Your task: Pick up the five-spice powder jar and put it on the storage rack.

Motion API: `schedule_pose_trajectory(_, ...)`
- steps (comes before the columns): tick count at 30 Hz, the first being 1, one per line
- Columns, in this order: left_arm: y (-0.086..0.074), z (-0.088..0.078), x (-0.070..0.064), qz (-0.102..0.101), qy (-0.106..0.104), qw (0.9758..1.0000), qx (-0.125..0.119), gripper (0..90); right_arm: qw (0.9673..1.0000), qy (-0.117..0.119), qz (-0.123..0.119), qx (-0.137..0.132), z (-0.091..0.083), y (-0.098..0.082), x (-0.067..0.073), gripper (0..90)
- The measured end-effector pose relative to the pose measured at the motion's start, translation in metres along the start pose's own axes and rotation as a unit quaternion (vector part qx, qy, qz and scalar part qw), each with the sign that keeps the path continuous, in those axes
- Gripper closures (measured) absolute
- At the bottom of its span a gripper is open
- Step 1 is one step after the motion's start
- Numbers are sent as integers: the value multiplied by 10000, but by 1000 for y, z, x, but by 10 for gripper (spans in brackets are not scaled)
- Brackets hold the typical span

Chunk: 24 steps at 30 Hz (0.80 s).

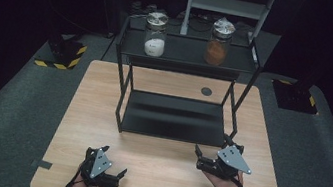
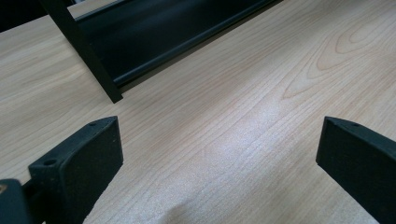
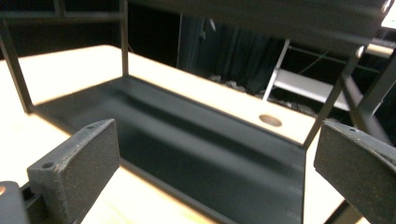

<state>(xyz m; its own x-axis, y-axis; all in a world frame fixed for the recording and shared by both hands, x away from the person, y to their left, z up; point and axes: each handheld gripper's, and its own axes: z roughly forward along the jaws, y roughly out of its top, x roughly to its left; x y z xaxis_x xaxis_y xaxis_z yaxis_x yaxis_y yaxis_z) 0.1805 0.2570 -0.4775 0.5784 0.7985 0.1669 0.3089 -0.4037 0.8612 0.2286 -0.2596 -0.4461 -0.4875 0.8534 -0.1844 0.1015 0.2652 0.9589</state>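
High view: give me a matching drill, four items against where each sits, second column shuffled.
Items:
1. jar of white powder
2. jar of orange powder
3. left tongs
4. right tongs

Places:
A. near the table's front left edge
B. top shelf, right end
C. by the rack's front right leg
D. top shelf, left end

Pairs: 1-D, 2-B, 3-A, 4-C

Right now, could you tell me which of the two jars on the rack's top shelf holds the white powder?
The left jar: it holds white powder, while the right jar holds orange powder.
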Motion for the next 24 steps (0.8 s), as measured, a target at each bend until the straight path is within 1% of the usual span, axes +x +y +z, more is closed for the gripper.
schedule_pose_trajectory(6,0,0,0,-5,3,10000,5,9,9996,-55,-101,277,-2,-14,3,0)
schedule_pose_trajectory(15,1,0,-1,44,17,10000,25,9,9974,-107,-183,687,-7,-32,5,0)
schedule_pose_trajectory(20,1,0,-2,63,33,10000,34,9,9966,-135,-165,796,-12,-39,3,0)
schedule_pose_trajectory(24,1,0,-4,97,58,9999,41,9,9954,-141,-233,914,-14,-44,4,0)
